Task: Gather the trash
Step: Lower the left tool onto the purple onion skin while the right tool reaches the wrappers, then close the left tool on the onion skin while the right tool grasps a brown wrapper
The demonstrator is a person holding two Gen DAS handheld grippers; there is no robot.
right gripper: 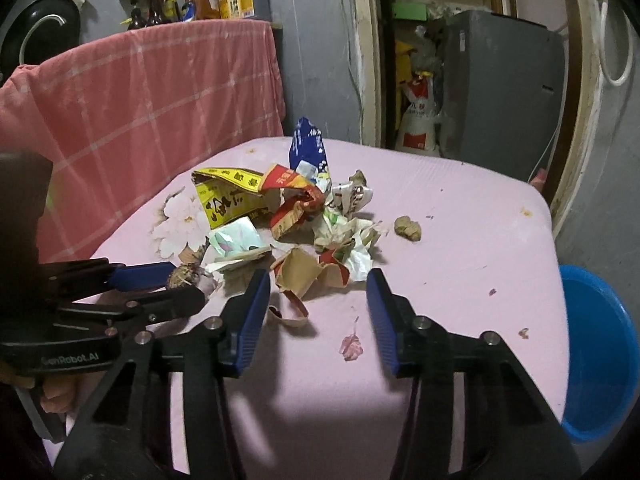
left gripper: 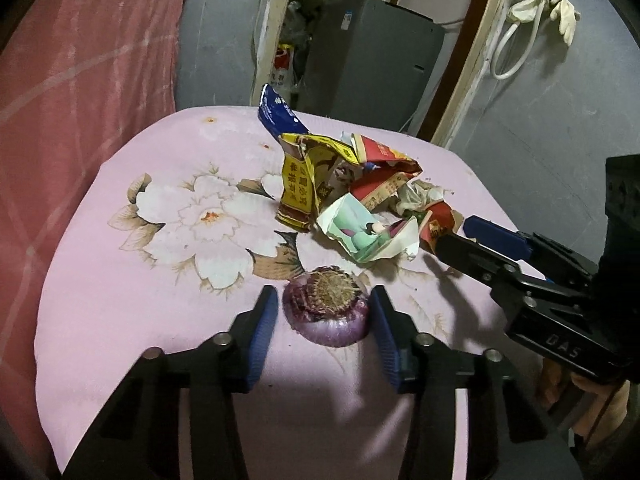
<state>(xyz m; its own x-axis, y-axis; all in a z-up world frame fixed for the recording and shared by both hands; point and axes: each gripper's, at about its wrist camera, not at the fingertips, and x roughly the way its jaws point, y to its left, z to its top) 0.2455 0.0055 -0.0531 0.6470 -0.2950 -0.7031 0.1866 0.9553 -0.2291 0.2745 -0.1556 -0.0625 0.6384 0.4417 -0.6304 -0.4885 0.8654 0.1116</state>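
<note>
A pile of crumpled wrappers (left gripper: 344,184) lies on the pink flowered tablecloth (left gripper: 120,300); it also shows in the right wrist view (right gripper: 296,208). A purple onion end (left gripper: 326,310) sits between the open fingers of my left gripper (left gripper: 324,304), close to the right pad. In the right wrist view the onion end (right gripper: 182,276) is partly hidden by the left gripper (right gripper: 176,284). My right gripper (right gripper: 318,288) is open and empty, just in front of a torn brown and red wrapper (right gripper: 308,272). It enters the left wrist view from the right (left gripper: 460,236).
A blue basin (right gripper: 596,352) stands below the table's right edge. A ginger lump (right gripper: 408,228) and small purple peel scraps (right gripper: 352,346) lie on the cloth. A pink checked cloth (right gripper: 140,120) covers furniture on the left. A grey appliance (left gripper: 368,60) stands behind.
</note>
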